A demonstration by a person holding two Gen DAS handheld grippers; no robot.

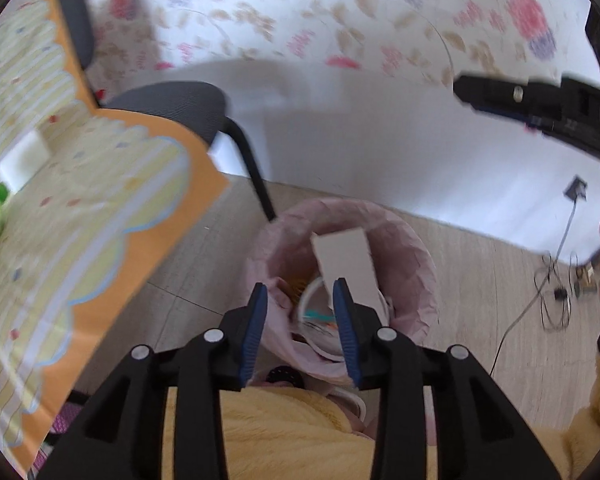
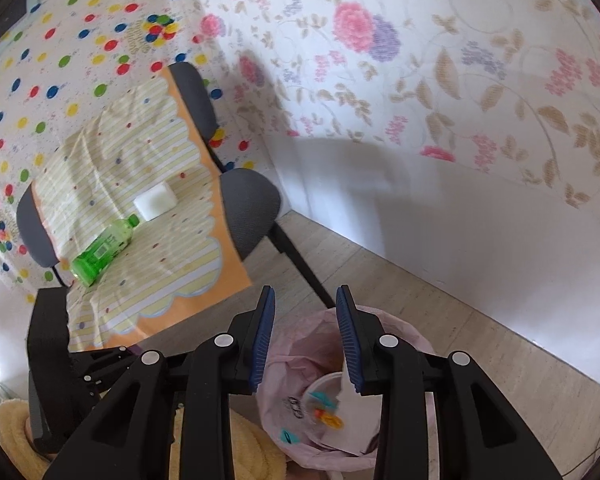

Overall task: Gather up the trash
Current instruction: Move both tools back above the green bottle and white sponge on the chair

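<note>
Currently both grippers hang over the bin point(image 1: 414, 264), a pink-lined bin on the floor just beside the desk point(image 2: 228, 252). Left gripper point(image 1: 300, 296): fingers apart, nothing between them. Right gripper point(image 2: 305, 300): same, fingers apart and empty.

Bin already holds a white box point(image 1: 346, 260) leaning on the liner wall, plus a round white container point(image 2: 328, 404) with coloured bits in it.

Trash left on the desk, by my read: green bottle point(image 2: 102, 250) lying on its side, and a white block point(image 2: 156, 200) just beside its cap end. Both sit on the striped cloth point(image 2: 140, 184), well apart from the bin.

Step in hand looks like going back to the desk for the next piece. Suggest:
- take the bottle across its body, not along it; it's round and lying down, so it'll likely roll if nudged
- close square on the label section, fingers clear of the cloth so it doesn't bunch
- block looks soft, maybe a sponge; light squeeze should do
- carry right over the bin mouth before opening, the liner rim is floppy

Hard to read:
- left view is motion-blurred; bottle there is only a green smear at the frame edge
- bin bottom partly hidden behind both sets of fingers
- can't tell what the coloured bits are
- chairs point(image 2: 252, 208) crowd the desk edge; the desk's near corner is cut off by the left gripper in the right view
</note>
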